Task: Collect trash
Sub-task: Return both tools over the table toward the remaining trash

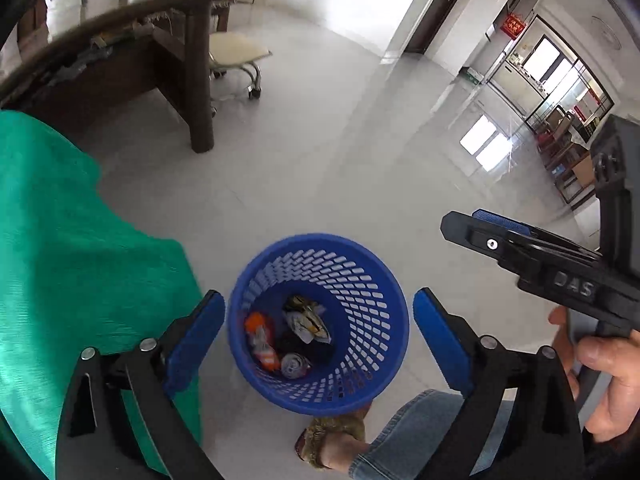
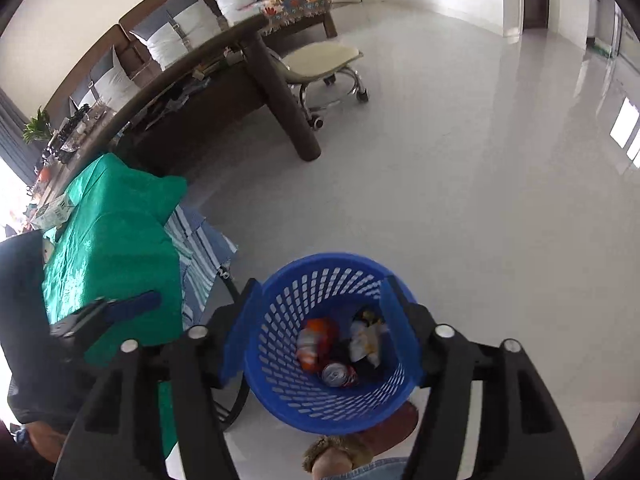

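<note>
Both my tongs, left tongs [image 1: 319, 324] and right tongs [image 2: 320, 330], hang released above the round blue plastic mesh basket [image 1: 368, 280]. Inside it lie a crushed can [image 2: 339, 374] and crumpled wrappers [image 1: 308, 322].

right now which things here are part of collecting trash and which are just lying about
Part of the job:
- blue perforated plastic basket
- crushed silver drink can in it
- orange snack wrapper in it
- white crumpled wrapper in it

Just lying about:
- green cloth
- cream-seated rolling stool
- dark wooden table

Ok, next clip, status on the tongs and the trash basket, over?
Both tongs open and empty: left, right. Blue basket on floor holds crushed can and wrappers. Nothing blocking the basket.
</note>
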`<state>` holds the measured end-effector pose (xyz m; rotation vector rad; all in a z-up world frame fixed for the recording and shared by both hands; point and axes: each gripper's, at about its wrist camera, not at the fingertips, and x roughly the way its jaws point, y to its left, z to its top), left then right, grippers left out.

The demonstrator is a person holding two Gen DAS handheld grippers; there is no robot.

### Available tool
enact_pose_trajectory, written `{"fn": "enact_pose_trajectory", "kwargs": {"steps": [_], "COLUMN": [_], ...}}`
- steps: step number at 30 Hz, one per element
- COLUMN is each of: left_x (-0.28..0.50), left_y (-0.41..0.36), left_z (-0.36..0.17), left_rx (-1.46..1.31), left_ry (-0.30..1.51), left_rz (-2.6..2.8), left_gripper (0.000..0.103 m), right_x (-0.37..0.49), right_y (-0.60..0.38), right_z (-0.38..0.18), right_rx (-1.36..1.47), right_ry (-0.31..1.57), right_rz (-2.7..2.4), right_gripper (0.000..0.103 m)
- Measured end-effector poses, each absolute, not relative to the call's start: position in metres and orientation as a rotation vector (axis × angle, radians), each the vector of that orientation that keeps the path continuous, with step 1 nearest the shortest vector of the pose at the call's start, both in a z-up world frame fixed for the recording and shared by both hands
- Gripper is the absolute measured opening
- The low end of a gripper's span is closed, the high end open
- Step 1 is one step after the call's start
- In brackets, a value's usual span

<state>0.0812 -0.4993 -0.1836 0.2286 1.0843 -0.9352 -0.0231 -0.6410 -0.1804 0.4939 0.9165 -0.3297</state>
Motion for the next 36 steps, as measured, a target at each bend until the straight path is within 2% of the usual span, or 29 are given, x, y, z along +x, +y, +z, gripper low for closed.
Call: {"fn": "enact_pose_trajectory", "kwargs": {"steps": [2, 4, 8, 10, 17, 21, 26, 30, 36], "left_x": [0.076, 0.073, 0.067, 0.065, 0.068, 0.078, 0.088, 0.107, 0.135], "left_y": [-0.479, -0.460, -0.413, -0.383, -0.262, -0.189, -0.111, -0.071, -0.049], "left_z": [-0.162, -0.145, -0.117, -0.111, -0.119, -0.127, -0.127, -0.124, -0.133], "left_rx": [0.231, 0.236, 0.261, 0.259, 0.215, 0.176, 0.128, 0.136, 0.105], "left_ry": [1.025, 0.979, 0.901, 0.883, 0.903, 0.884, 0.847, 0.839, 0.924], "left_rz": [-0.920, -0.910, -0.856, -0.807, -0.602, -0.447, -0.314, -0.260, -0.239], "left_gripper": [0.098, 0.098, 0.098, 0.098, 0.098, 0.098, 0.098, 0.098, 0.098], "right_x": [-0.022, -0.021, -0.015, -0.007, 0.022, 0.036, 0.058, 0.086, 0.117], "right_y": [-0.634, -0.628, -0.610, -0.595, -0.527, -0.471, -0.388, -0.326, -0.274], "right_z": [-0.169, -0.158, -0.138, -0.132, -0.118, -0.111, -0.110, -0.125, -0.155], "right_rx": [0.443, 0.408, 0.343, 0.284, 0.095, 0.006, -0.072, -0.086, -0.152], "right_ry": [0.882, 0.836, 0.752, 0.735, 0.688, 0.646, 0.617, 0.712, 0.815], "right_rz": [-0.358, -0.389, -0.396, -0.388, -0.298, -0.204, -0.056, 0.049, 0.112], "right_gripper": [0.066, 0.078, 0.079, 0.085, 0.086, 0.092, 0.092, 0.092, 0.092]}}
